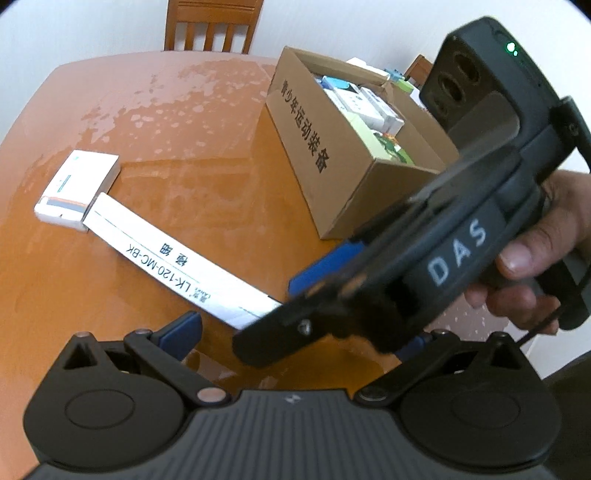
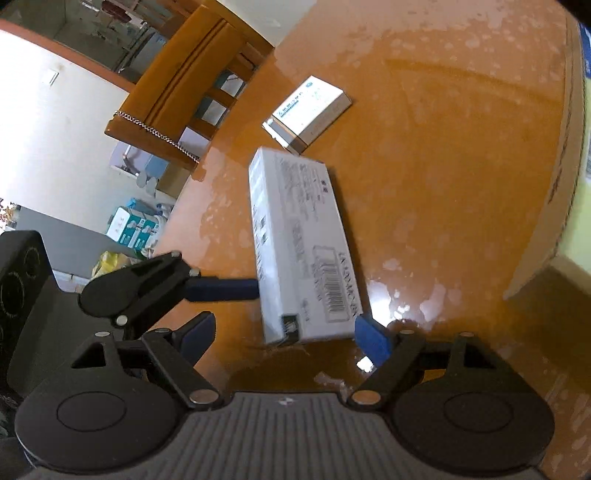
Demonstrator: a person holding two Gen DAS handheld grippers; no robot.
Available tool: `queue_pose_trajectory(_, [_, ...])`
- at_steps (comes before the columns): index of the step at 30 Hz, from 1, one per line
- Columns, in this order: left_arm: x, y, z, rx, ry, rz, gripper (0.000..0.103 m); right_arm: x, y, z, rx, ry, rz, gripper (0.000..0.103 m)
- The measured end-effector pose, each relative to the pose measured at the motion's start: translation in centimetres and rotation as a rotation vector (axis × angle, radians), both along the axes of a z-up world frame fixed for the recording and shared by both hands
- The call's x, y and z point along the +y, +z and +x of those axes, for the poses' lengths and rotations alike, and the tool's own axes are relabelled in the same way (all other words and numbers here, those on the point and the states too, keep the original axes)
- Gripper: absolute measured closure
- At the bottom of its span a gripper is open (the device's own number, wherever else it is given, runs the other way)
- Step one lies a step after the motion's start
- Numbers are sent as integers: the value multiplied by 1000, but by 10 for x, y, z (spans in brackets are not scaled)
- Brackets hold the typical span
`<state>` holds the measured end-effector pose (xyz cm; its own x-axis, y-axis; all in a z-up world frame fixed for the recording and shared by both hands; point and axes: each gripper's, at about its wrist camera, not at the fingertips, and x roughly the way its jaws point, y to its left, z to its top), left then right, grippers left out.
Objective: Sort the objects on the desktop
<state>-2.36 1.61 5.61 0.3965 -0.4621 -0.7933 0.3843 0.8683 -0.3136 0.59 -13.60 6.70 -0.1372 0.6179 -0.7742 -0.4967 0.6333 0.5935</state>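
Surface: glossy orange-brown wooden desk [image 1: 207, 122], finish worn in pale patches; a wooden chair [image 1: 210, 26] at the far edge, white wall behind.
Right tool [image 2: 286, 334]: blue fingers [image 2: 373, 341] spread wide, straddling the near end of the long white box [image 2: 299, 243]; contact with the box sides cannot be told. Nothing clamped.
Left tool [image 1: 295, 334]: fingers apart, holding nothing; its left blue finger [image 1: 183, 334] shows, the right one is mostly hidden behind the right tool's body.
Hand [image 1: 535, 258]: right hand wraps the handle of the right tool, which crosses the left wrist view diagonally, tip down toward the desk.
Long white box: lies flat on the desk, barcode end nearest the right tool, far end touching or just beside the small white box [image 1: 75, 186].
Cardboard box [image 1: 332, 147]: open, on the desk to the right, packed with small packages.
Open room: bare desk left and beyond the small box, toward the chair.
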Motion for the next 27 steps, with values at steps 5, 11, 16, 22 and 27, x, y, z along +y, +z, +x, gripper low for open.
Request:
queue_pose_trajectory(5, [-5,0,6,-3,-1,3,0,-5,7,3,-40,-22,-21,16])
queue_pose_trajectory(11, [-8,-2,8,0,-4,8,0,12,26,5,-228,64,-73,16])
queue_pose_trajectory(16, [-2,-4,6,9,19,12,0,40,28,0,-340,137,-119,16])
queue_pose_trajectory(22, [8,-7,1,23,53,17,0,73,34,-10,-505,211,-210,16])
queue_pose_trajectory(27, [24,-9,-5,49,126,80,0,98,29,-12,-592,191,-345,17])
